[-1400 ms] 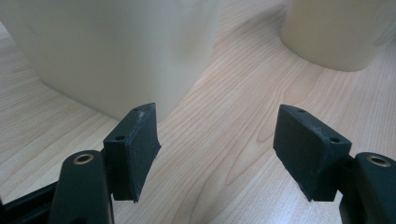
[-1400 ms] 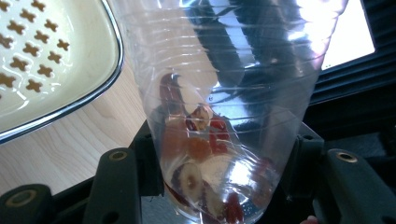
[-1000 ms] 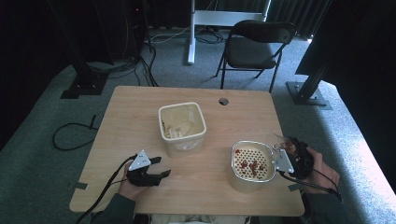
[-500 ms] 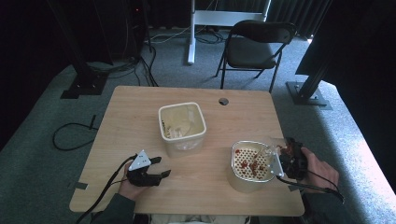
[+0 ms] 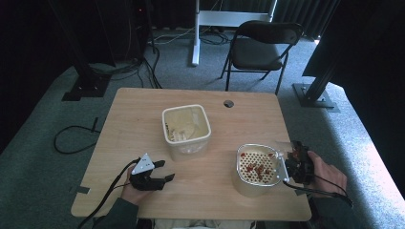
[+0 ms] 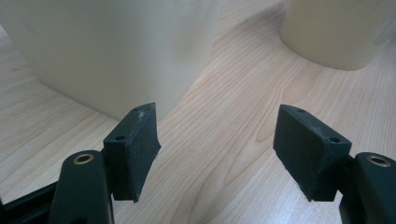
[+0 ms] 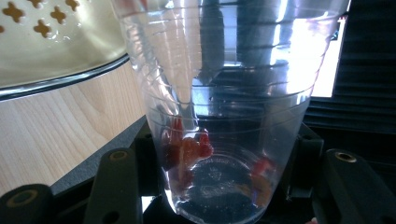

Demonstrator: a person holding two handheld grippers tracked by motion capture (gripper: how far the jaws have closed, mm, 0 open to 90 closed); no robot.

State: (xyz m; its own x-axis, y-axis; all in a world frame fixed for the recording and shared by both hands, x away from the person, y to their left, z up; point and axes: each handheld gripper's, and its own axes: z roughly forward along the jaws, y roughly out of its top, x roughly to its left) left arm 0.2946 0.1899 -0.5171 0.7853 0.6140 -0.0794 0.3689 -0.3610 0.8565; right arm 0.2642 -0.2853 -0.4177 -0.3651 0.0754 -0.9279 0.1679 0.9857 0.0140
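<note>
My right gripper is at the table's right edge, shut on a clear plastic cup that is tipped toward a metal bowl with a perforated strainer insert. Red pieces lie in the strainer. In the right gripper view a few red pieces cling near the bottom of the cup, which sits between the jaws of that gripper, with the strainer at upper left. My left gripper rests on the table at front left, open with nothing between its jaws.
A cream square container with pale contents stands mid-table; its wall is just ahead of the left gripper, with the bowl farther right. A cable hole sits near the far edge. A folding chair stands behind the table.
</note>
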